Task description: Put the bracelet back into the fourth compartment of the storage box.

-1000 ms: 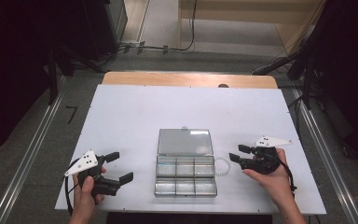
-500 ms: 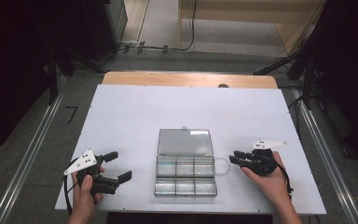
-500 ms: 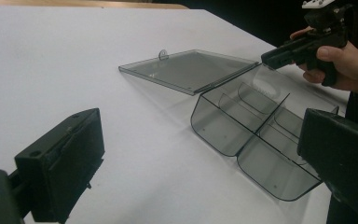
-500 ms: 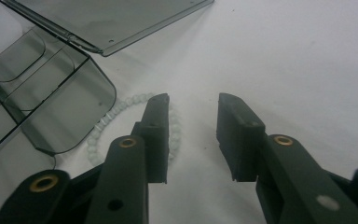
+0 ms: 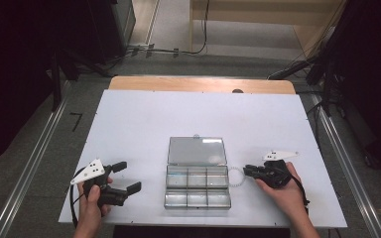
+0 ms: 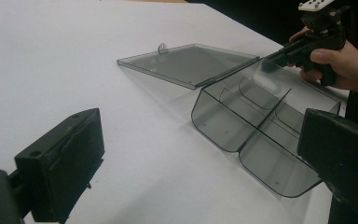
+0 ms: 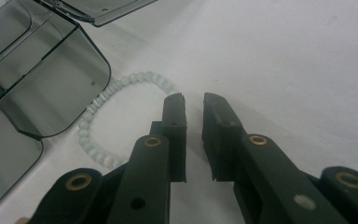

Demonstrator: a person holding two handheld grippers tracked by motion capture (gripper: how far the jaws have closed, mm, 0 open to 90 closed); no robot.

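A clear plastic compartment box (image 5: 197, 184) lies on the white table with its lid (image 5: 197, 151) folded flat behind it; its compartments (image 6: 242, 116) look empty. A ring of white beads, a bracelet (image 5: 235, 169) (image 7: 121, 84), rests on the table against the box's right side. My right gripper (image 5: 246, 171) (image 7: 193, 100) points at the bracelet's right edge. Its jaws have just been closing and now stand a narrow gap apart, with bare table showing in the gap; one jaw covers part of the ring. My left gripper (image 5: 130, 176) (image 6: 203, 121) is held left of the box, wide open and holding nothing.
The white tabletop (image 5: 144, 124) has free room behind and to the left of the box. A wooden strip (image 5: 201, 84) runs along the far edge. Cables (image 5: 178, 49) and dark equipment sit on the floor beyond.
The right gripper's jaws have drawn close together, and it has edged slightly lower, at the bracelet. The left gripper and the box have stayed put.
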